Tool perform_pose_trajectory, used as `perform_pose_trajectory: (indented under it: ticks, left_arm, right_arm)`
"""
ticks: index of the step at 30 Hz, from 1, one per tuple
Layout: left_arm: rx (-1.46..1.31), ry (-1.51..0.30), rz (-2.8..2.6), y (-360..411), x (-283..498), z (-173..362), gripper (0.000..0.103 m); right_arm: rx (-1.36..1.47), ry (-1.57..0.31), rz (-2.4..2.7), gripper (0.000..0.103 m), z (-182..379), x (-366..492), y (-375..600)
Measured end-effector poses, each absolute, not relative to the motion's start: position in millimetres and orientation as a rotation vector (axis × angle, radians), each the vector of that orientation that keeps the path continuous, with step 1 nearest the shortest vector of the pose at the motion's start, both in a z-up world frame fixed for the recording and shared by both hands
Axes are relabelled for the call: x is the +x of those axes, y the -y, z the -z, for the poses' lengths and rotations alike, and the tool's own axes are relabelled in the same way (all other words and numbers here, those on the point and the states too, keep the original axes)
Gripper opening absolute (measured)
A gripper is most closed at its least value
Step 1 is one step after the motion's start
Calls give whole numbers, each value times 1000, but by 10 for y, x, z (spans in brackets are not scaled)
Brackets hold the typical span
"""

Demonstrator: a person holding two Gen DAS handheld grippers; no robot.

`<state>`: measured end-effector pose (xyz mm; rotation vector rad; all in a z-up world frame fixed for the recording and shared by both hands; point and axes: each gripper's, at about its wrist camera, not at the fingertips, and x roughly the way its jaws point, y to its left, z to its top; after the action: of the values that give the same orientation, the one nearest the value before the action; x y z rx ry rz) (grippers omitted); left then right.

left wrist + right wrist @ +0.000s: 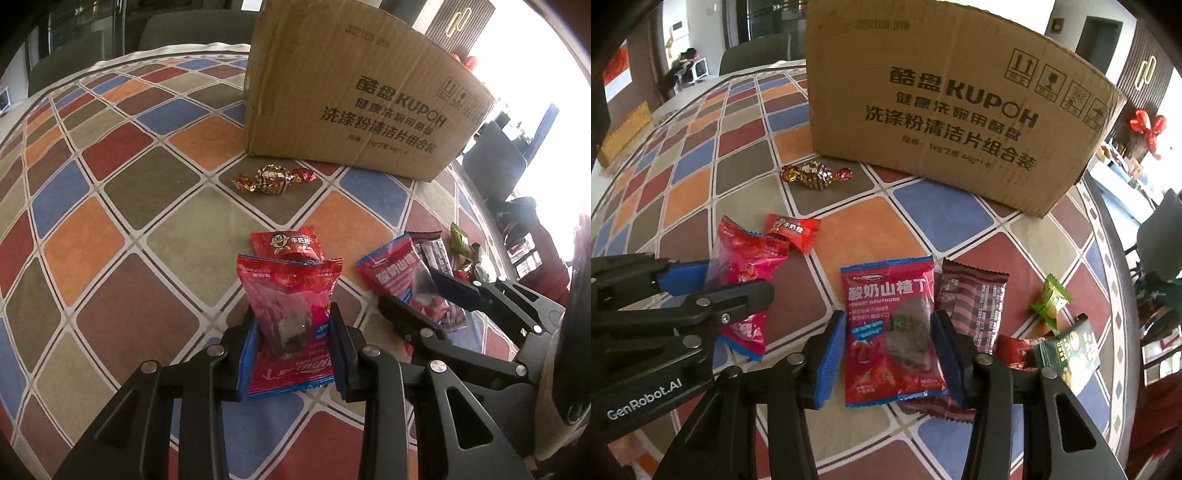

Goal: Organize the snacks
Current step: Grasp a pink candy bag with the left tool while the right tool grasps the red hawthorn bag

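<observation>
1. A table under a checked cloth of orange, blue, red and olive squares carries everything.
2. A cardboard box stands at the back.
3. A foil-wrapped candy lies just in front of the box.
4. A small red packet lies nearer.
5. A dark maroon packet lies flat.
6. A green candy sits beside it.
7. A dark green packet lies at the right edge.

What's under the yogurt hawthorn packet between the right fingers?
Its right edge lies over a dark maroon packet; under the rest of the yogurt hawthorn packet only the checked tablecloth shows around it. Whatever lies directly beneath is covered.
</observation>
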<state>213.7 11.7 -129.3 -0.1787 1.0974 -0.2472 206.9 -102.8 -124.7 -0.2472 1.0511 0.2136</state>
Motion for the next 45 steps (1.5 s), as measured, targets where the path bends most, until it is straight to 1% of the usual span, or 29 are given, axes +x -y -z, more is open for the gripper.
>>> perform_pose_trajectory:
  ticks: [3,15,28,39,45]
  left_arm:
    - [-174,-1086,242,-110,2116,1257,34]
    - [-134,-1006,239,-55,2014,954,34]
    - [-117,-856,256,-49,2019,338,34]
    - [-70,-725,273,49,2249,-239,34]
    - [-68,-686,284,78,2419,-470,34]
  right_arm:
    - [-228,-1048,-222,40,1235,2067,1053]
    - [-102,-1006,-231,39,1000,2014,1261]
    - [-34,-843,-235,39,363,1945,1413]
    - [2,-725,-217,39,-138,2101,1528]
    - [17,-666,-206,39,-412,2252,1579]
